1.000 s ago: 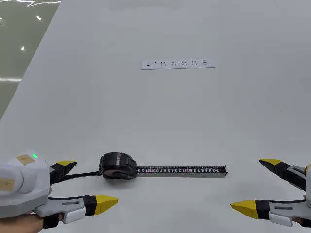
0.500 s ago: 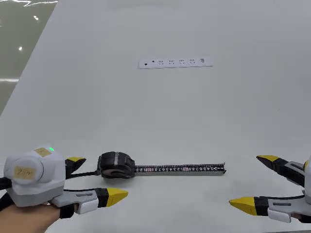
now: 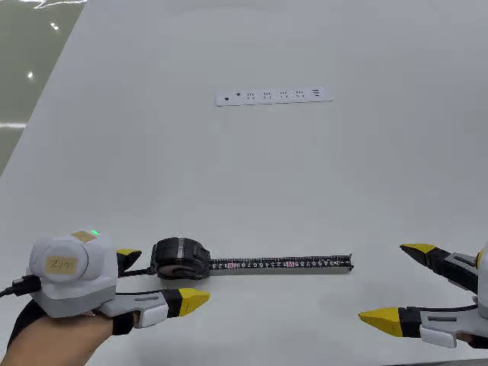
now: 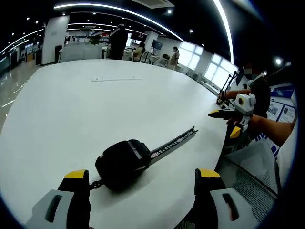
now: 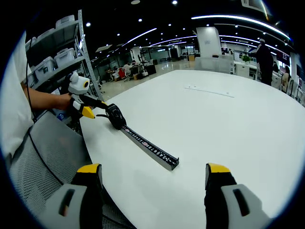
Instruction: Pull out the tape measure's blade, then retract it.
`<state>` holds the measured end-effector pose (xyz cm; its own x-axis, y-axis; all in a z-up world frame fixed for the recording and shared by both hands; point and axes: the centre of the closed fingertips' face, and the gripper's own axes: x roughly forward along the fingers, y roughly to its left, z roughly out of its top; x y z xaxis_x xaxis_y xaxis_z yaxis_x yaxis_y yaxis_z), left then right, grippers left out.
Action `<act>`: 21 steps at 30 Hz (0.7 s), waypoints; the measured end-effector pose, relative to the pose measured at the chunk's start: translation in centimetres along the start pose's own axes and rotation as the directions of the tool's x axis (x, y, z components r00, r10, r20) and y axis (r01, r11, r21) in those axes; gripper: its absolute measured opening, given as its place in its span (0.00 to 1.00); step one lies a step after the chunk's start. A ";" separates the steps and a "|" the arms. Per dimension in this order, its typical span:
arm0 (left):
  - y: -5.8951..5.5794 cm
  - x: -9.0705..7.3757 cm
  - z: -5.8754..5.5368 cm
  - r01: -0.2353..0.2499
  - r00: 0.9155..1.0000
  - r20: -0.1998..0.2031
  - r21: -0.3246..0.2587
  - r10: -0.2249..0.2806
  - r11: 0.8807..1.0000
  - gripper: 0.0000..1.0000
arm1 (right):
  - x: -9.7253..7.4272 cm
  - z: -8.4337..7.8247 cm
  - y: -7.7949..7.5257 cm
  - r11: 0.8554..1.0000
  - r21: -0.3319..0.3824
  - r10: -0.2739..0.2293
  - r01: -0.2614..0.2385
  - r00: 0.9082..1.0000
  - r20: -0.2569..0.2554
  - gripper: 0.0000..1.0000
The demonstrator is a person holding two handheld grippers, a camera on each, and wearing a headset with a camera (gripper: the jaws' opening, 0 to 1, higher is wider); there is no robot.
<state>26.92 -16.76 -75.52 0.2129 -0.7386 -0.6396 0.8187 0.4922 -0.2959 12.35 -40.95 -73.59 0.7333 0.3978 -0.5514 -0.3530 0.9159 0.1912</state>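
Left gripper (image 3: 164, 276), one: two yellow-tipped jaws standing apart and clamped on nothing, at the near left edge of the bench (image 3: 229, 175). Just ahead of its tips, touching neither, is the tape measure (image 3: 181, 259), one: a black case resting on the bench close to the near edge, left of the middle. A thin black strap (image 3: 137, 271), one, trails from the case toward the left gripper. Blade (image 3: 282, 264), one: drawn out of the case and lying flat on the bench, running along the near edge toward the right, with its markings facing up and its end hook free. Right gripper (image 3: 389, 282), one: two yellow-tipped jaws wide apart and holding nothing, at the near right edge, well apart from the blade's end. Power strip (image 3: 273, 96), one: white, flat on the bench toward the far edge, well apart from everything else.
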 end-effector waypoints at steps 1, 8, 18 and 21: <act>0.0 0.1 -0.1 -0.003 1.000 -0.002 0.001 0.003 1.000 0.88 | 0.0 0.0 0.0 1.000 0.000 0.001 -0.001 1.000 -0.001 0.90; 0.2 0.9 -0.3 -0.009 1.000 -0.006 -0.010 0.009 1.000 0.88 | 0.0 -0.2 -0.2 1.000 0.006 0.000 0.000 1.000 0.002 0.90; 0.3 1.9 -0.4 -0.013 1.000 -0.011 -0.026 0.013 1.000 0.87 | 0.3 -0.2 -0.3 1.000 0.010 0.009 -0.009 1.000 0.003 0.89; 0.2 2.1 -0.2 -0.016 1.000 -0.007 -0.026 0.016 1.000 0.87 | 0.4 -0.1 -0.3 1.000 0.010 0.012 -0.012 1.000 0.003 0.89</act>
<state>27.39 -18.11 -77.07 0.2222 -0.7275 -0.6491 0.8011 0.5157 -0.3038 12.71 -41.11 -73.99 0.7310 0.4089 -0.5463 -0.3557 0.9115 0.2062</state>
